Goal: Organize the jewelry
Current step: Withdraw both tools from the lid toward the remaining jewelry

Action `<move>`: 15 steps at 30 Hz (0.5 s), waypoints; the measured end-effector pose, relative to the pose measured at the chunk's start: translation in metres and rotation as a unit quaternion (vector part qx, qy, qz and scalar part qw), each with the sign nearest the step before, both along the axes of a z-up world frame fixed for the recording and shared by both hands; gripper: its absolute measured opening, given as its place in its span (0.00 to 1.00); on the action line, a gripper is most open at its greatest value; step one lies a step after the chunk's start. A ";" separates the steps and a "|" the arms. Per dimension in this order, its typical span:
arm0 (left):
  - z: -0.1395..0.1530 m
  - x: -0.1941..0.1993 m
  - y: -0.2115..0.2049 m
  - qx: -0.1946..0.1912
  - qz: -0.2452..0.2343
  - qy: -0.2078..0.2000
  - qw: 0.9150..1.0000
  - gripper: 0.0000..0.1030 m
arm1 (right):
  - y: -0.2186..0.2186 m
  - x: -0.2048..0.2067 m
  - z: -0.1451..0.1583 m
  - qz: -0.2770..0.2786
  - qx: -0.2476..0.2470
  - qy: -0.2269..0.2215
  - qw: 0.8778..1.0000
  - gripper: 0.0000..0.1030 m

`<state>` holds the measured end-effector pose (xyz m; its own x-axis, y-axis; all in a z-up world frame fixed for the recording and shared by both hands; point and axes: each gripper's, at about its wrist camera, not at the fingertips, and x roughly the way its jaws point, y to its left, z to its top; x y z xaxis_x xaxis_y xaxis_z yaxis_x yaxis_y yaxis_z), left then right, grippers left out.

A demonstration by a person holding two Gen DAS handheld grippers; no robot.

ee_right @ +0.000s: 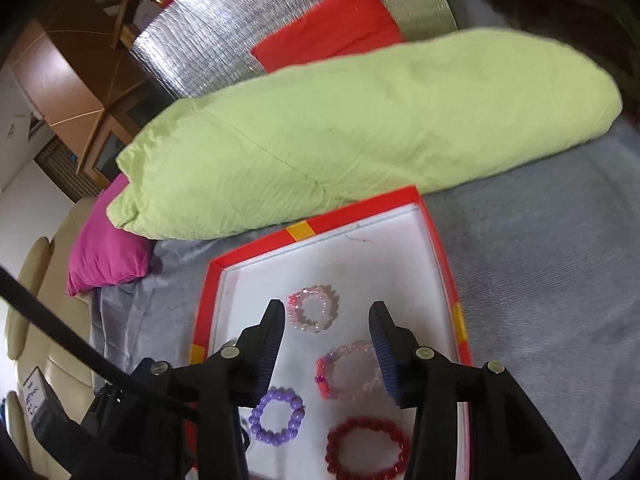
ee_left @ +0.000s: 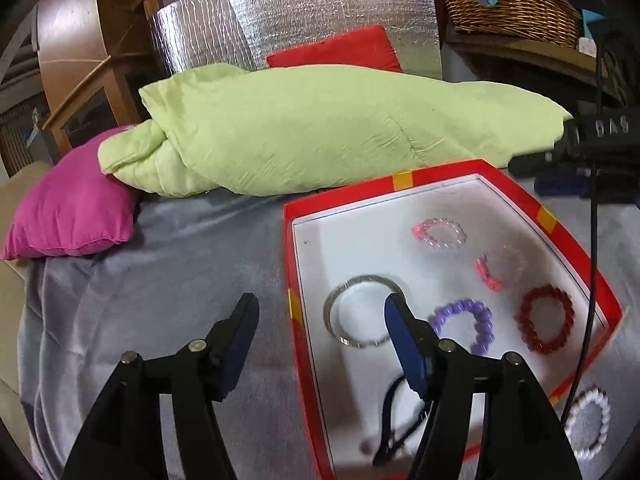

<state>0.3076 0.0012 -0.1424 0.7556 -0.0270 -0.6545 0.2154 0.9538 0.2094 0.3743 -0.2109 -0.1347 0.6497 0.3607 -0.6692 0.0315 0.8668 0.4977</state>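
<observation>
A: Item one, left to right from the left tongs' camera?
B: Left gripper [ee_left: 320,316], released, jaws apart, nothing clasped. Its left finger hangs over the grey blanket [ee_left: 168,264], its right finger over the red box [ee_left: 298,352].
A: Contents of the box?
B: Silver bangle [ee_left: 362,312] between the fingers, its right arc hidden behind the right finger. Right of that finger: purple bead bracelet [ee_left: 466,326], partly covered, then dark red bead bracelet [ee_left: 546,318]. Beyond them, pale pink bracelet [ee_left: 440,233] and a clear one with pink beads [ee_left: 500,266], blurred.
A: Anything unclear?
B: A dark looped cord [ee_left: 390,420] beneath the right finger, too smeared to identify. A white bead bracelet [ee_left: 588,422] lies outside the box, on the blanket, far right, crossed by a black cable [ee_left: 592,280].
A: Right tongs' camera?
B: Right gripper [ee_right: 328,326], also released, empty. The pale pink bracelet sits between the fingertips; the clear-and-pink one is tucked against the right finger, edge hidden. The dark red one is cut off by the frame's bottom.
A: Background?
B: Green pillow [ee_right: 360,132] beyond the box; magenta cushion [ee_right: 108,260] to the left.
</observation>
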 end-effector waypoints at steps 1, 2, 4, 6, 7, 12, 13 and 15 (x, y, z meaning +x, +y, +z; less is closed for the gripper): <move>0.001 -0.007 0.000 0.003 -0.003 -0.002 1.000 0.65 | 0.001 -0.006 0.006 0.000 -0.008 -0.007 1.000 0.46; 0.003 -0.013 0.001 0.004 -0.005 -0.004 1.000 0.65 | 0.000 -0.012 0.010 0.001 -0.016 -0.014 1.000 0.46; 0.007 -0.024 0.002 0.002 -0.008 -0.008 1.000 0.65 | 0.000 -0.025 0.018 0.003 -0.033 -0.028 0.999 0.46; 0.011 -0.033 0.005 -0.004 -0.009 -0.011 1.000 0.66 | -0.001 -0.042 0.024 0.005 -0.051 -0.039 0.998 0.46; 0.012 -0.036 0.005 -0.006 -0.009 -0.013 1.000 0.66 | -0.002 -0.049 0.025 0.004 -0.056 -0.043 0.998 0.46; 0.018 -0.056 0.006 -0.013 -0.011 -0.021 1.000 0.66 | -0.016 -0.089 0.023 0.002 -0.049 -0.041 0.998 0.46; 0.018 -0.061 0.005 -0.013 -0.011 -0.022 1.000 0.67 | -0.019 -0.097 0.022 0.000 -0.048 -0.039 0.998 0.46; 0.017 -0.072 0.004 -0.010 -0.012 -0.022 1.000 0.67 | -0.021 -0.113 0.020 -0.002 -0.049 -0.037 0.998 0.46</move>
<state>0.2358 0.0054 -0.1252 0.7826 -0.0584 -0.6198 0.2288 0.9529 0.1991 0.2611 -0.2323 -0.1144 0.6996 0.2926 -0.6519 0.0021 0.9115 0.4113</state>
